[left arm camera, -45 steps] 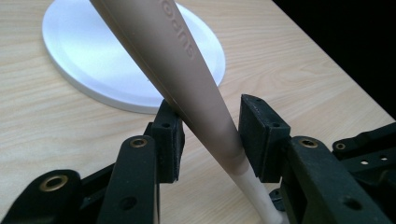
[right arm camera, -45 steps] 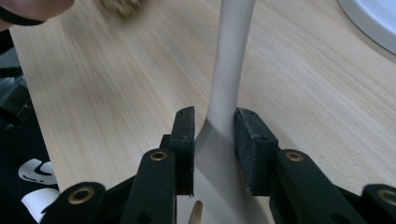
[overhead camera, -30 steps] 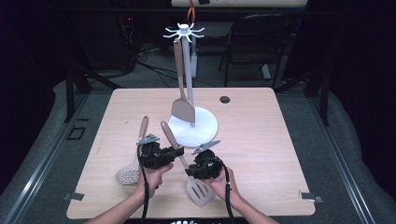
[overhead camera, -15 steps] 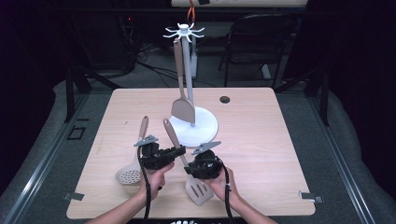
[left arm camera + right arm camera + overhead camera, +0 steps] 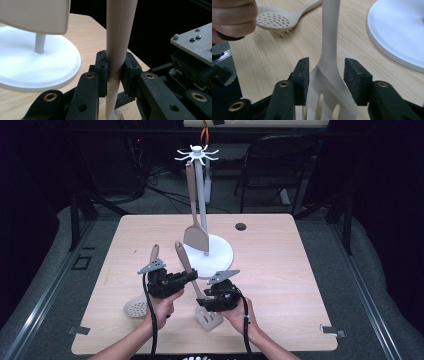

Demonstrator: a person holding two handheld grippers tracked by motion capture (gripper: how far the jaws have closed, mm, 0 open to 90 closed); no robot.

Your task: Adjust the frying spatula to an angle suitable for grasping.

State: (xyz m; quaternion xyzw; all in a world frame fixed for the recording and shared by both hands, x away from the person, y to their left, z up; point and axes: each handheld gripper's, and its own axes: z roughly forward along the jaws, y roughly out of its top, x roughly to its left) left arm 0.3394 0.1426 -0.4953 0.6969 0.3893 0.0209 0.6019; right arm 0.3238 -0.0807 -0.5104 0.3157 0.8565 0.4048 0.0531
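A beige slotted turner (image 5: 209, 317) stands tilted, its head near the table and its handle (image 5: 117, 37) rising toward the stand. My left gripper (image 5: 189, 277) (image 5: 116, 66) is shut on that handle, having just closed tighter on it. My right gripper (image 5: 204, 303) (image 5: 326, 72) is open: its jaws have just been opening, with the turner's neck (image 5: 325, 70) between the pads and a gap on the right side. A white stand (image 5: 201, 195) on a round base (image 5: 220, 257) (image 5: 37, 70) (image 5: 402, 32) carries a hanging beige spatula (image 5: 195, 237).
A perforated skimmer spoon (image 5: 136, 309) (image 5: 277, 20) lies on the wooden table (image 5: 300, 285) left of my left hand (image 5: 232, 17). A small dark hole (image 5: 241, 226) sits at the table's back right. Chairs and cables stand in the dark behind the table.
Both hands stay almost in place. The tip of the turner's handle has risen slightly toward the stand.
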